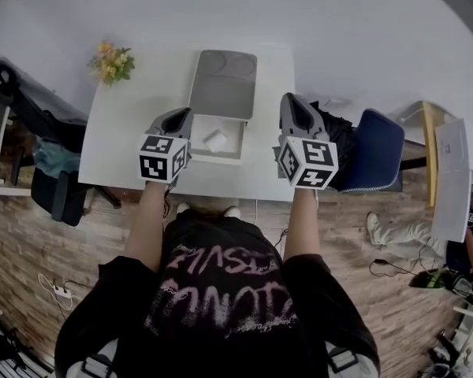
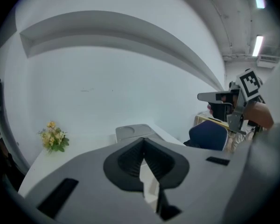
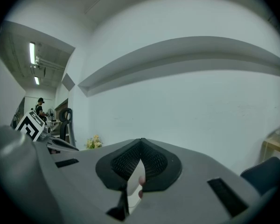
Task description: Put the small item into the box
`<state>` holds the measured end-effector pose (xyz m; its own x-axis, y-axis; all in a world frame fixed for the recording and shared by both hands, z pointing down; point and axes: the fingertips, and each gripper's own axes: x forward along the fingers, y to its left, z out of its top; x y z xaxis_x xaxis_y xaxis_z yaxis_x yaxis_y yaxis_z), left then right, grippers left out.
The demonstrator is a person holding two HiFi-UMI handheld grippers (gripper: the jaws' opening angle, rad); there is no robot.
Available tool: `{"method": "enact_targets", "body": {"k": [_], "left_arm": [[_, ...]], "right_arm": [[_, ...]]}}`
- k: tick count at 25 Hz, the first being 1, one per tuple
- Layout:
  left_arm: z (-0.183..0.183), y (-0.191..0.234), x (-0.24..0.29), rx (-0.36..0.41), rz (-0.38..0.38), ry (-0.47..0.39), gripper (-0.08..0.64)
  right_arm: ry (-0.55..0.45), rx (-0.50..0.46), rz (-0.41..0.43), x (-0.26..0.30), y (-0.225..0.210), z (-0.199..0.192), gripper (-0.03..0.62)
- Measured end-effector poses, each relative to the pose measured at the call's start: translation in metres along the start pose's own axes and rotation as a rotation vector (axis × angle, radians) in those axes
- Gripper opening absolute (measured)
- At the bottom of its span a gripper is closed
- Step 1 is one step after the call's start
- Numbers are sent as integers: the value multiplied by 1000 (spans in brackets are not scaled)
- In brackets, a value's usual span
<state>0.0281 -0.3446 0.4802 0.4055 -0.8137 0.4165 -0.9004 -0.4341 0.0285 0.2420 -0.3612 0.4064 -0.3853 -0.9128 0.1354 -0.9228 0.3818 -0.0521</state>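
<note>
On the white table [image 1: 134, 124], an open white box [image 1: 235, 154] stands with its grey lid [image 1: 223, 83] folded back. A small white item [image 1: 215, 140] lies inside the box. My left gripper [image 1: 181, 115] hangs above the box's left edge, its jaws shut with nothing between them; in the left gripper view the left gripper [image 2: 142, 140] has its pads meeting at the tip, and the lid [image 2: 133, 132] shows beyond them. My right gripper [image 1: 294, 101] hovers to the right of the box over the table's edge, and the right gripper [image 3: 141, 142] is likewise shut and empty.
A bunch of yellow flowers [image 1: 113, 61] sits at the table's far left corner. A blue chair [image 1: 378, 152] stands right of the table and a dark chair [image 1: 31, 109] to its left. A white wall lies behind the table.
</note>
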Motion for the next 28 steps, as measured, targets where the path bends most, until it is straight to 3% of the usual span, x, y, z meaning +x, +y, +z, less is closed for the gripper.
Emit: {"method": "enact_targets", "body": {"k": [15,28], "left_arm": [[86,7,-43,37,45,-194,3],[137,-2,-75,30,20,-327,3]], "right_arm": [[-46,4,-21,-17,-2,19,9],[-65,-13,-47,-28,-4,27,9]]}}
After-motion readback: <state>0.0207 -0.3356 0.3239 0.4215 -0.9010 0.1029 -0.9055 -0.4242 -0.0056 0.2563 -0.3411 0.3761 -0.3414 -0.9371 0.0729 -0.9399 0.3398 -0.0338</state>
